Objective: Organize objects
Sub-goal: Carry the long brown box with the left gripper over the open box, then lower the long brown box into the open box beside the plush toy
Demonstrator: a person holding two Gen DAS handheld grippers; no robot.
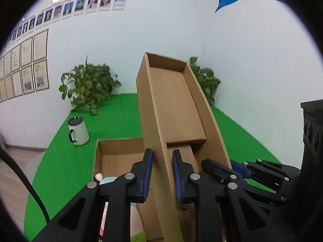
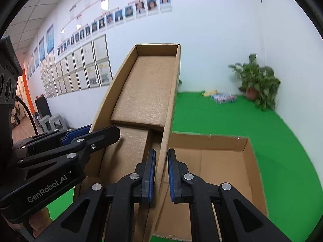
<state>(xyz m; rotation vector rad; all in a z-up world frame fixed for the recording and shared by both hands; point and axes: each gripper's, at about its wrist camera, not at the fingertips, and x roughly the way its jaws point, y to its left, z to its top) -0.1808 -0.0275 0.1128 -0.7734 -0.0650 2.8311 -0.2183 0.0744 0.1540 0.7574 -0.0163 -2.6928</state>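
A brown cardboard box lid stands tilted up over an open cardboard box on the green table. My left gripper is shut on the lid's left wall. My right gripper is shut on the lid's right wall. The right gripper shows in the left wrist view, the left gripper in the right wrist view. The open box lies under and beside the lid. Something pink and light blue lies low in the box, mostly hidden.
A white mug stands on the green table left of the box. Potted plants stand at the back wall and in the corner. Small packets lie at the far edge.
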